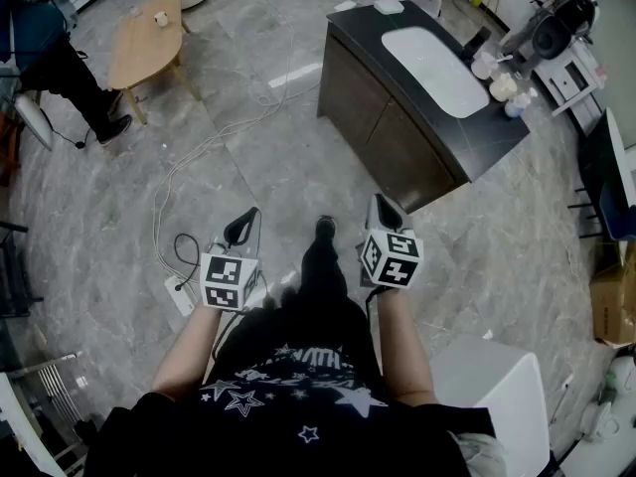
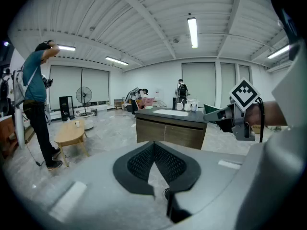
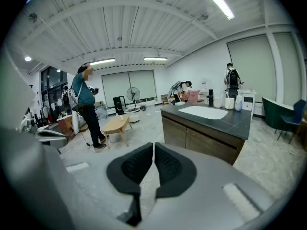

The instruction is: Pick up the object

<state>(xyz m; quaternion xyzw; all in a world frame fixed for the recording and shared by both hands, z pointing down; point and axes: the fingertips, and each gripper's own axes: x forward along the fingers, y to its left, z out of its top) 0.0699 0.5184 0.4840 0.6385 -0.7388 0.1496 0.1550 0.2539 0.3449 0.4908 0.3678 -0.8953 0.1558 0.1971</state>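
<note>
- Which thing is to be picked up I cannot tell; nothing lies in or against either tool.
- Two grippers, one in each of the person's hands, held side by side and well apart over the bare grey floor (image 1: 268,157).
- The left gripper (image 1: 243,229) has its jaws closed, tips meeting, with nothing between them.
- The right gripper (image 1: 386,212) has its jaws closed to a thin slit, also empty.
- One dark counter (image 1: 397,117) stands far right, with one white sink basin (image 1: 434,68) set in its top.
- A cluster of white containers (image 1: 502,85) sits at the counter's right end, too small to count.
- One low wooden table (image 1: 146,40) stands far left, with one small cup (image 1: 160,18) on it.
- One person in a teal shirt (image 3: 85,92) stands beside that table.
- Another person (image 3: 232,79) stands beyond the counter.
- One white cable (image 1: 214,142) trails across the floor.
- One white cabinet (image 1: 497,386) stands near right.
</note>
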